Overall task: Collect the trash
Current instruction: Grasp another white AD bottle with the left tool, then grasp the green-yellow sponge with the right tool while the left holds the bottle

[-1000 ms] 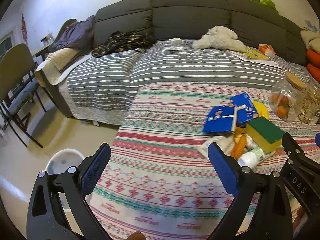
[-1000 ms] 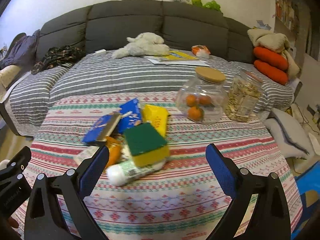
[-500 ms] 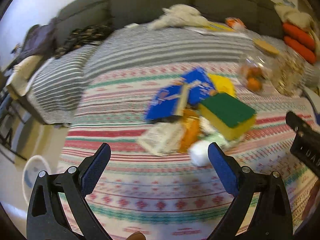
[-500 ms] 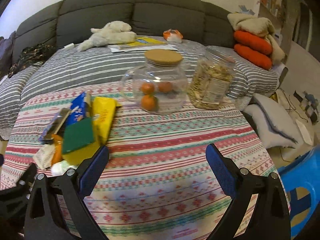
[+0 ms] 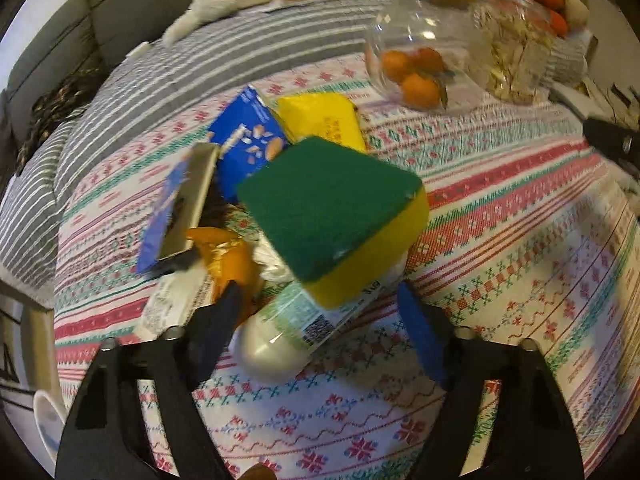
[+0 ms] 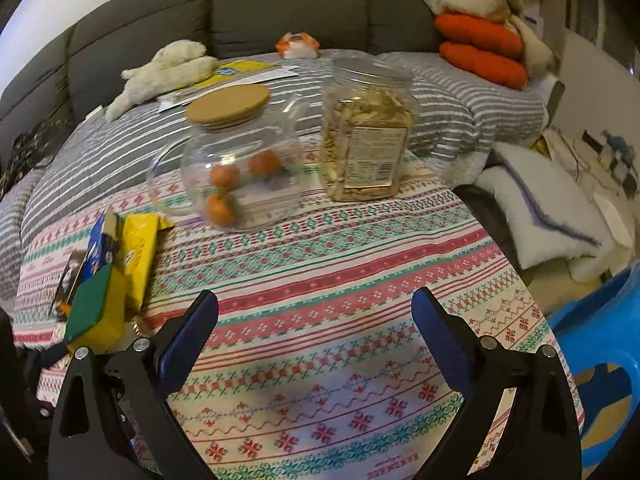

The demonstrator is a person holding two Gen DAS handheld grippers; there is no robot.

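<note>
A pile of trash lies on the patterned tablecloth [image 5: 500, 220]: a green-and-yellow sponge [image 5: 332, 208] on top, blue snack packets [image 5: 248, 140], a yellow packet [image 5: 320, 120], an orange wrapper [image 5: 224, 256], a white wrapper [image 5: 176, 300] and a white bottle with a green label [image 5: 280, 336]. My left gripper [image 5: 316, 316] hangs low over the pile's near side. Its jaws are closing, with the bottle's end between them and the pads clear of it. My right gripper [image 6: 316, 312] stands open over bare cloth, right of the sponge [image 6: 96, 308], with nothing between its fingers.
A glass jar with a cork lid [image 6: 232, 176] holds three oranges, and beside it stands a plastic jar of nuts [image 6: 368, 144]. Behind the table is a grey sofa [image 6: 248, 12] with a white plush toy [image 6: 164, 68]. A blue plastic thing [image 6: 600, 340] sits at the right and a white tub [image 5: 44, 420] below left.
My left gripper has dropped and swung right onto the trash pile, and its jaws have narrowed around the bottle. My right gripper has swung right, from the pile toward the jars.
</note>
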